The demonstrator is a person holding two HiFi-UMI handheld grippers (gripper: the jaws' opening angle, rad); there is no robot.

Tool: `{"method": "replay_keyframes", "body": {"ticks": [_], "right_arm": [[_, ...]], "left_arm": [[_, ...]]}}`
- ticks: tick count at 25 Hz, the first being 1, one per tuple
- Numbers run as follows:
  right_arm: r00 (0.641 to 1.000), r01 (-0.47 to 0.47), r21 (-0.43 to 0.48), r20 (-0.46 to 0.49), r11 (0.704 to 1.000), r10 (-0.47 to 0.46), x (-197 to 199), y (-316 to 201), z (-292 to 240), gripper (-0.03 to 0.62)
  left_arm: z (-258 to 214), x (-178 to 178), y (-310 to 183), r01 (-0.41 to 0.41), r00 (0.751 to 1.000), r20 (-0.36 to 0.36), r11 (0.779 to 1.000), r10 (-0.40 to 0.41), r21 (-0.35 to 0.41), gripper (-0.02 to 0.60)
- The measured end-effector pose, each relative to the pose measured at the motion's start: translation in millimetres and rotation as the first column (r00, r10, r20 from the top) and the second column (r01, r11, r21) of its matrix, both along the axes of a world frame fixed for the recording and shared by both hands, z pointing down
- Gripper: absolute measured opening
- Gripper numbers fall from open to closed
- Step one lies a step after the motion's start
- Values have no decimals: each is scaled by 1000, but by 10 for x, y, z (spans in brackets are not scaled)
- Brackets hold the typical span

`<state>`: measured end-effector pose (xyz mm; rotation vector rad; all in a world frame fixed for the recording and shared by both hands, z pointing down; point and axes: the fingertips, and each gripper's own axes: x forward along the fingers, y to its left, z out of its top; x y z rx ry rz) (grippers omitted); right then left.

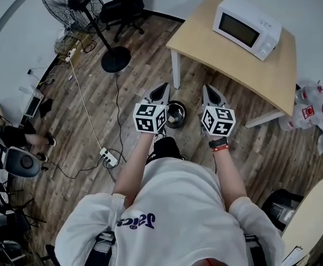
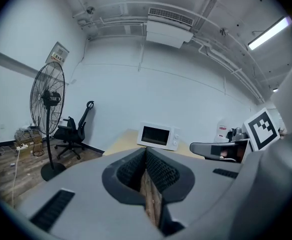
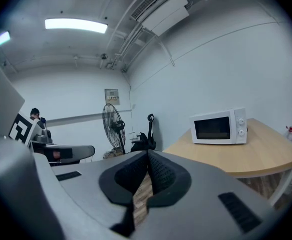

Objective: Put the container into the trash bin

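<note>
A small round black trash bin (image 1: 176, 114) stands on the wooden floor by the table leg, between my two grippers in the head view. Something pale lies inside it; I cannot tell what it is. My left gripper (image 1: 164, 87) (image 2: 146, 152) is held out level, its jaws shut with nothing between them. My right gripper (image 1: 207, 89) (image 3: 147, 157) is held the same way beside it, also shut and empty. Each gripper view shows the other gripper at its edge. The bin is hidden below the jaws in both gripper views.
A light wooden table (image 1: 261, 65) with a white microwave (image 1: 245, 20) stands ahead to the right. A floor fan (image 1: 72, 4) and office chair (image 1: 122, 7) are at the far left. A power strip (image 1: 107, 158) and cable lie left. Bottles (image 1: 315, 111) sit at the right.
</note>
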<state>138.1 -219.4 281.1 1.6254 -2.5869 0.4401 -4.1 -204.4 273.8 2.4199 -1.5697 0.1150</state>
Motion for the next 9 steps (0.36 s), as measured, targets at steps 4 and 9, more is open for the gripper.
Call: {"method": "replay_keyframes", "body": {"ticks": [4,9], "right_arm": [[1000,10,-42,7,999,-9,-67,-109,217,14],[999,49,-112,8,992,-48,-88,-413,692,14]], "left_arm": [[217,-49,-107,-16,1000,13,998,17,-53,20],[817,147,-324,-161,981,77,968,179,-194,21]]}}
